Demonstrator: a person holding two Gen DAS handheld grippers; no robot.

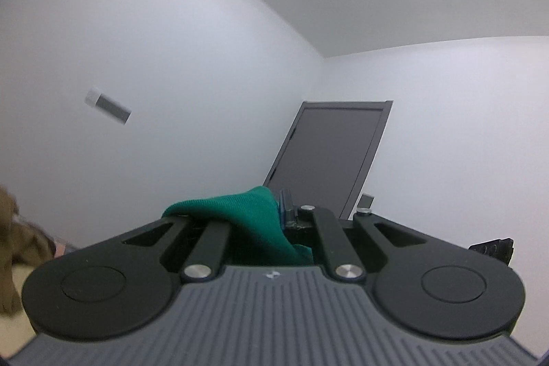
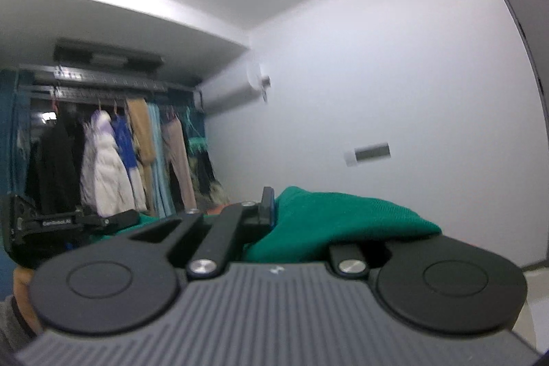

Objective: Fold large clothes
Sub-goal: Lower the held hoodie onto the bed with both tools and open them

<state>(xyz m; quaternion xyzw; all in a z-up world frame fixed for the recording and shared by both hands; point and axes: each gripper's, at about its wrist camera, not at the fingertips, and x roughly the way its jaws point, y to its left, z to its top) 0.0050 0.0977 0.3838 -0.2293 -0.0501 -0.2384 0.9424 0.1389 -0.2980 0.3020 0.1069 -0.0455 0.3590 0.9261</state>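
The left claw (image 1: 279, 204) is clenched on a green knitted garment (image 1: 255, 218) that drapes over its left linkage. The right claw (image 2: 271, 211) grips the same green knit (image 2: 329, 222), bunched over its right linkage. Beyond stand a dark door (image 1: 329, 156) and a rack of hanging clothes (image 2: 113, 153).

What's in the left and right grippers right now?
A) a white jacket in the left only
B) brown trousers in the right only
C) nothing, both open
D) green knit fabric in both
D: the green knit fabric bunches over and between the fingers of the left gripper, and the same green cloth is draped from the right gripper; both are raised toward the walls and ceiling.
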